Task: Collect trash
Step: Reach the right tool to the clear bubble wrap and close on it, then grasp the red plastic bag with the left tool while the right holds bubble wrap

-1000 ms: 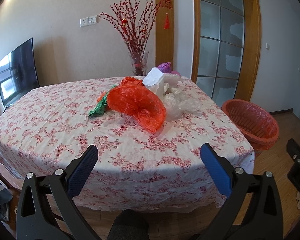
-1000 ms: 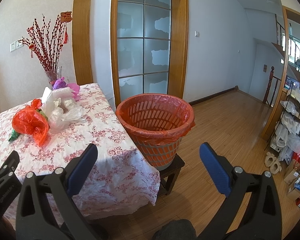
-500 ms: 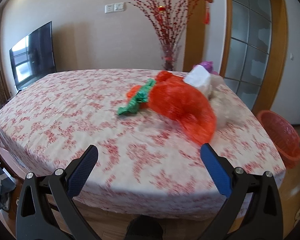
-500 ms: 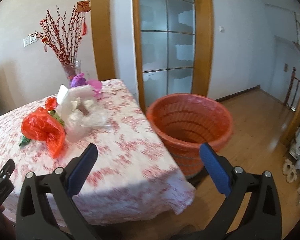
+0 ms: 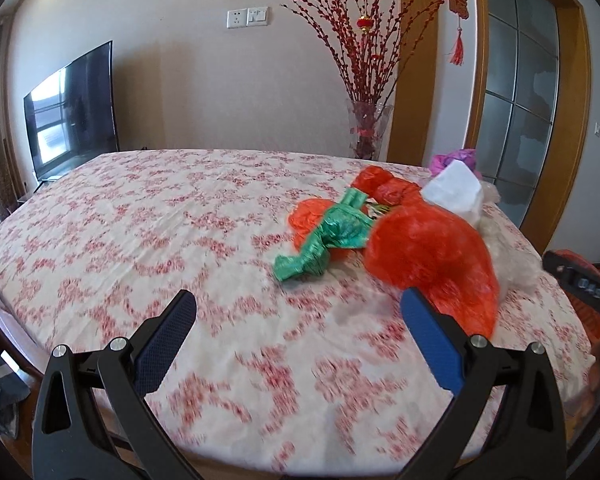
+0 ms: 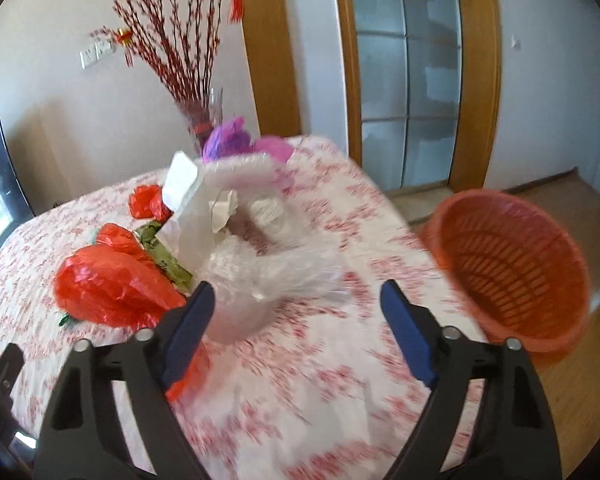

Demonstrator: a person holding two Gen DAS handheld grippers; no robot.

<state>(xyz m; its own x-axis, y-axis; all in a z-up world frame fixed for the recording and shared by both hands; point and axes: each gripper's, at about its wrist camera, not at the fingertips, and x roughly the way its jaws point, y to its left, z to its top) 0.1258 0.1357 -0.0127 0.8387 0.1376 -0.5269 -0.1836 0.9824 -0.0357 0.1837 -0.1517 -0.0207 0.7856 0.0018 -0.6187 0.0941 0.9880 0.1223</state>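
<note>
A heap of crumpled plastic trash, red bag, green wrapper and clear film, lies on the table's floral cloth beside an orange slatted basket on the wood floor. Left gripper stands apart, empty; right gripper, jaws just narrowing, is still apart and grips nothing, with the clear film just ahead.

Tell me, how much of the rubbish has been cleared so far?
None, it seems: the orange basket looks empty. The right gripper, jaws just narrowing on nothing, nears the clear plastic; the left gripper is open. The red bag, green wrapper and purple bag all remain.
</note>
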